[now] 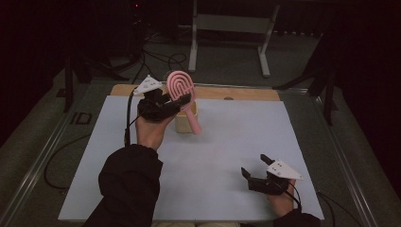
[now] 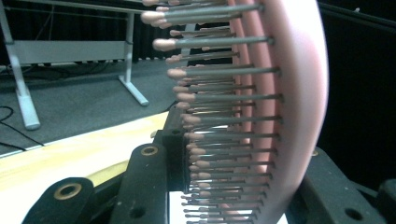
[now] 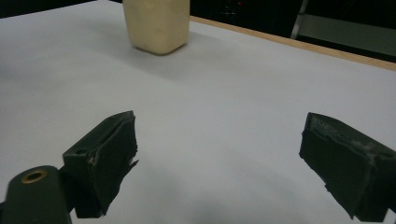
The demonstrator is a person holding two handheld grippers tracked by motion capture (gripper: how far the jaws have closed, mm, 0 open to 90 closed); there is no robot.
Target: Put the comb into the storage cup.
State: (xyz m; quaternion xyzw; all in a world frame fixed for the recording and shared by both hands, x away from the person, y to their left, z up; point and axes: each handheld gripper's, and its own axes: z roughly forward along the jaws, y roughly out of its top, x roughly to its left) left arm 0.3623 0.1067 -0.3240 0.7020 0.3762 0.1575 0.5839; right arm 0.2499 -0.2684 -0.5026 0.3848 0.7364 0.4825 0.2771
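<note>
**Pink hairbrush held above the cream holder**

The pink hairbrush [image 1: 182, 94] is clamped in the left gripper [image 1: 166, 101], lifted over the far left part of the white table sheet [image 1: 213, 156]. Its long axis runs steeply: the oval head points up and away, and the handle slants down to the right, its tip in front of the cream holder [image 1: 182, 124]. In the left gripper view the bristles [image 2: 219, 121] stick out sideways towards the left, with the jaws closed on the head's lower part. The right gripper [image 1: 257, 171] rests low at the near right of the sheet, jaws spread wide apart and holding nothing.
</note>
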